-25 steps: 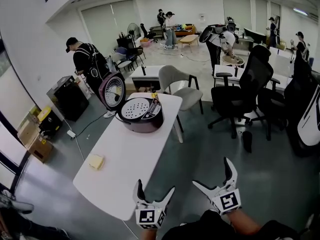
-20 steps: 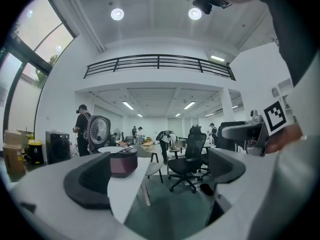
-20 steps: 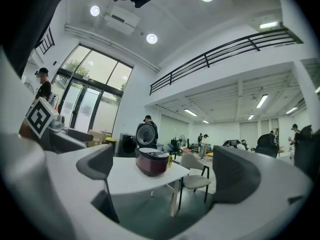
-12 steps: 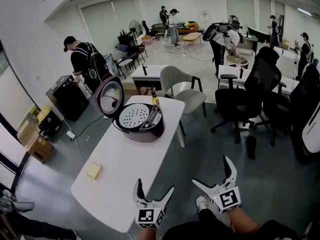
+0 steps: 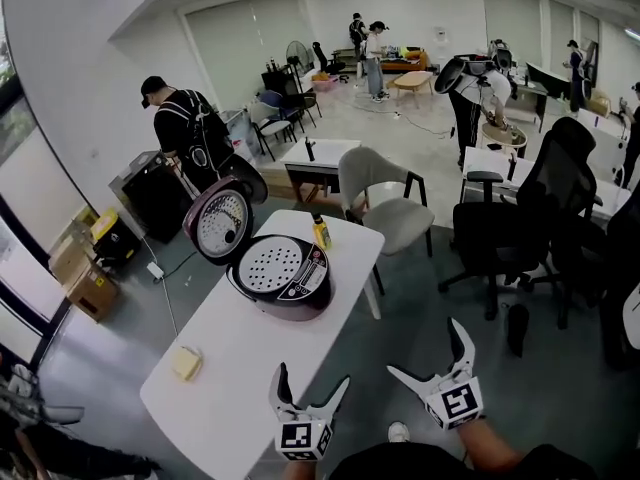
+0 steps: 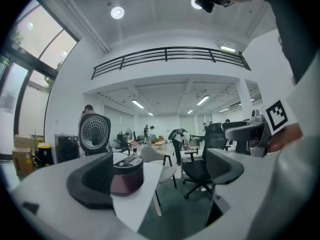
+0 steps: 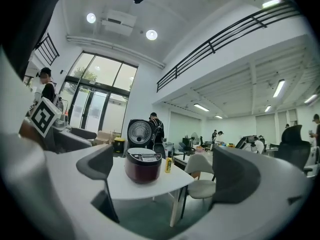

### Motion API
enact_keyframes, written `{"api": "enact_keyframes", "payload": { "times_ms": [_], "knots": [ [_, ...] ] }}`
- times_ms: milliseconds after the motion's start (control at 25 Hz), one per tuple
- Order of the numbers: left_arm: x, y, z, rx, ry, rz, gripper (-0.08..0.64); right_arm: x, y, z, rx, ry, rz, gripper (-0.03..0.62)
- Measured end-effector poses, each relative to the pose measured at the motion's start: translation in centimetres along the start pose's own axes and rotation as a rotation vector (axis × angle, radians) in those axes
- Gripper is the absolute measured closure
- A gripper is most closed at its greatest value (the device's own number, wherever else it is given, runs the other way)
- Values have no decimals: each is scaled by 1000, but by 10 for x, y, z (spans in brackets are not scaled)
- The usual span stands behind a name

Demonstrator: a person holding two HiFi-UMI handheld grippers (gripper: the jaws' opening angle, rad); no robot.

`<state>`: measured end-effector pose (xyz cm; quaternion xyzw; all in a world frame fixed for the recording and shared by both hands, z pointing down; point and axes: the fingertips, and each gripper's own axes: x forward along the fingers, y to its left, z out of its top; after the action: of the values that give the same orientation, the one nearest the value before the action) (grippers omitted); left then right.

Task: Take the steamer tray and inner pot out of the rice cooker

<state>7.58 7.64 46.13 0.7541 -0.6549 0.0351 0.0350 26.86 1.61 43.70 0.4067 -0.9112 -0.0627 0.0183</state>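
The dark red rice cooker (image 5: 283, 278) stands on the white table (image 5: 240, 348) with its lid (image 5: 218, 223) swung up and open. A white perforated steamer tray (image 5: 272, 264) lies in its mouth; the inner pot is hidden beneath it. My left gripper (image 5: 313, 376) and right gripper (image 5: 424, 348) are both open and empty, off the table's near end and well short of the cooker. The left gripper view shows the rice cooker (image 6: 127, 173) ahead behind the left finger (image 6: 92, 179). The right gripper view frames the rice cooker (image 7: 143, 166) between the fingers (image 7: 97, 164).
A yellow bottle (image 5: 321, 232) stands just behind the cooker, and a yellow sponge (image 5: 186, 362) lies near the table's left edge. A grey chair (image 5: 378, 193) sits at the far end. Black office chairs (image 5: 505, 228) are to the right. A person in black (image 5: 185, 133) stands beyond the table.
The view has shifted: the table and cooker now sit lower and further right in the head view, closer to me. Both grippers have stayed open and low.
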Motion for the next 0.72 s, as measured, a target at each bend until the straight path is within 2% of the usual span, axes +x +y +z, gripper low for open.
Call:
{"api": "enact_keyframes", "payload": {
  "times_ms": [120,320,600,720],
  "knots": [
    [26,-5,5,13,-4,22,2,19,-27,-1,-3,-11,22,0],
    [61,4,4,-13,12,84,5,51,-59,-9,-8,3,68,0],
    [87,33,-2,-28,49,146,5,104,-64,-5,-58,9,143,-1],
    [98,49,-3,-33,49,173,5,129,-65,-11,-126,-9,166,0]
  ]
}}
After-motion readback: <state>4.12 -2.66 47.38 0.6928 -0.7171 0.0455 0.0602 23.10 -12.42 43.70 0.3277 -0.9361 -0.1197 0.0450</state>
